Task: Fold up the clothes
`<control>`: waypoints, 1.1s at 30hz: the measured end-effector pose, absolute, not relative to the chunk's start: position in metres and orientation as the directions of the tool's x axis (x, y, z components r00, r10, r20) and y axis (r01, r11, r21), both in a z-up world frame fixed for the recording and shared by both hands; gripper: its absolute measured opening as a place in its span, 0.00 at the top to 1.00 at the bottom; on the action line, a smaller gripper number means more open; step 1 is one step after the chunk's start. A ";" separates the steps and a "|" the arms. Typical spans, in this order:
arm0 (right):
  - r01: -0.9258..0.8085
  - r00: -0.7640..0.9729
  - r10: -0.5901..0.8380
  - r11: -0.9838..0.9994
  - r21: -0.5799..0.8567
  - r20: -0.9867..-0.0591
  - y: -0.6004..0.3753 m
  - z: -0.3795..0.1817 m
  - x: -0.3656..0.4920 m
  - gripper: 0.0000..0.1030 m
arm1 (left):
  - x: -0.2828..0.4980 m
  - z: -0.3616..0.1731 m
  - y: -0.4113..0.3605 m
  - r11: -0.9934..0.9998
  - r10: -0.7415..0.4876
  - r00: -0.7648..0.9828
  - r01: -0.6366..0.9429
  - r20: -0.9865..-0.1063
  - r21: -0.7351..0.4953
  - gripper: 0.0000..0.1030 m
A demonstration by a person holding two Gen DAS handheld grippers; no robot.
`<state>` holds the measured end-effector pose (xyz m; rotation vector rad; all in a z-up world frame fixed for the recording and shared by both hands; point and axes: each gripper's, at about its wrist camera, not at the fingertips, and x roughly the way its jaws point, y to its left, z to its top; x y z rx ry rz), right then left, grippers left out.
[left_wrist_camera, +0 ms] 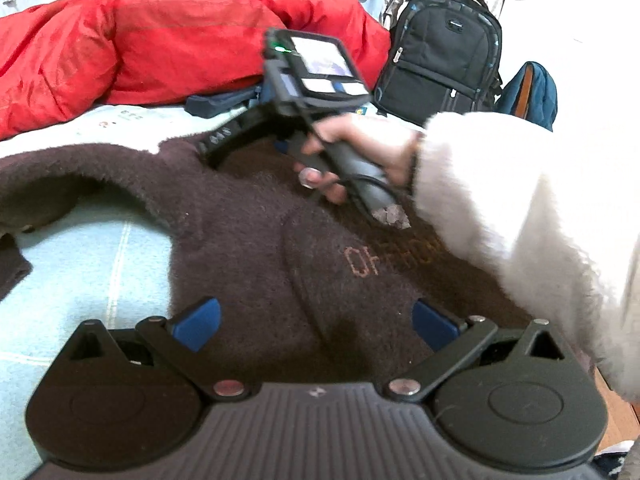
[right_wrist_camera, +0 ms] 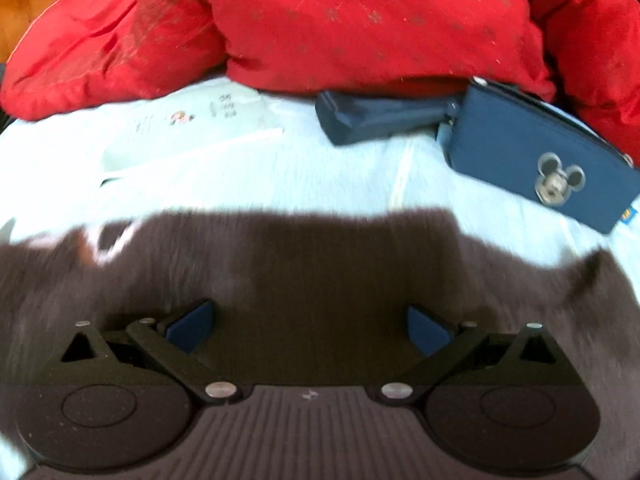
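A fuzzy dark brown sweater (left_wrist_camera: pixel 248 248) with orange lettering lies spread on the pale blue bed sheet (left_wrist_camera: pixel 80 264). My left gripper (left_wrist_camera: pixel 316 326) hovers low over its middle, blue pads wide apart, nothing between them. In the left wrist view a hand in a white fluffy sleeve (left_wrist_camera: pixel 520 208) holds the other gripper tool (left_wrist_camera: pixel 304 92) over the sweater's far edge near the collar; its fingertips are hidden there. In the right wrist view my right gripper (right_wrist_camera: pixel 310 328) is open over the brown sweater (right_wrist_camera: pixel 312 280), close to its far edge, with nothing held.
A red quilted duvet (left_wrist_camera: pixel 180 36) is heaped along the far side of the bed. A navy pouch with a cartoon mouse badge (right_wrist_camera: pixel 540 156) and a dark folded item (right_wrist_camera: pixel 380 118) lie beside it. A black backpack (left_wrist_camera: pixel 440 52) stands at the back right.
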<state>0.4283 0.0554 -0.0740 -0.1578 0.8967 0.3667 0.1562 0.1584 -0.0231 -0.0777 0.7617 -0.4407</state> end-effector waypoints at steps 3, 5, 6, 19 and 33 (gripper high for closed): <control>-0.383 0.593 0.237 0.924 -0.011 -0.769 0.067 -0.078 0.441 0.00 | 0.158 -0.024 0.157 0.905 -0.415 0.632 0.361 -0.655 -0.224 0.01; -0.388 0.605 0.240 0.922 -0.018 -0.760 0.066 -0.074 0.443 0.00 | 0.159 -0.025 0.156 0.905 -0.415 0.631 0.363 -0.655 -0.224 0.01; -0.390 0.608 0.245 0.921 -0.016 -0.755 0.063 -0.069 0.443 0.00 | 0.159 -0.024 0.156 0.905 -0.414 0.633 0.362 -0.654 -0.224 0.01; -0.374 0.649 0.183 0.922 -0.100 -0.738 -0.015 -0.015 0.406 0.00 | 0.135 -0.005 0.133 0.853 -0.503 0.631 0.472 -0.591 -0.223 0.01; -0.123 0.604 0.086 0.992 0.014 -0.792 -0.130 -0.069 0.384 0.00 | 0.165 -0.042 0.128 0.885 -0.445 0.575 0.397 -0.686 -0.242 0.01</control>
